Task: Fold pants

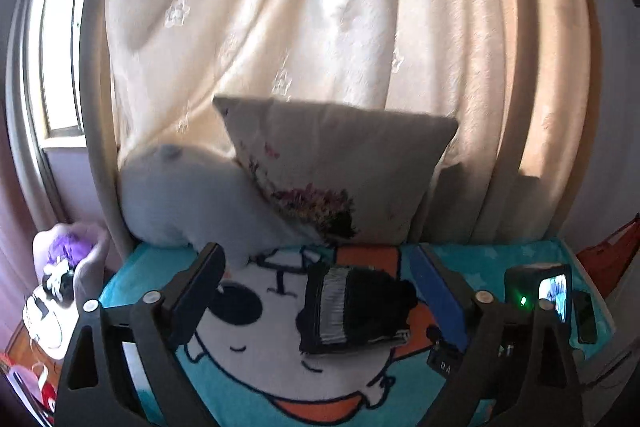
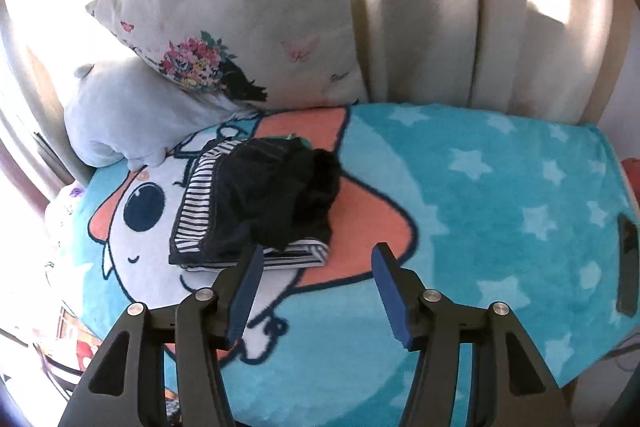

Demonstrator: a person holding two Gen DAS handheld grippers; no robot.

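Observation:
Dark pants (image 1: 360,307) with a black-and-white striped waistband lie folded in a small bundle on a turquoise cartoon blanket (image 1: 256,399). In the right wrist view the pants (image 2: 264,199) lie just beyond my left fingertip, on the blanket (image 2: 480,195). My left gripper (image 1: 320,259) is open and empty, held above the blanket with the bundle between and beyond its fingers. My right gripper (image 2: 318,259) is open and empty, just right of the bundle's near edge.
A floral pillow (image 2: 248,23) and a pale blue plush (image 2: 136,115) lean against cream curtains (image 1: 320,7) at the head of the bed. A dark phone (image 2: 626,267) lies at the blanket's right edge. The other gripper's lit camera (image 1: 540,291) is at right. Clutter (image 1: 60,287) sits left of the bed.

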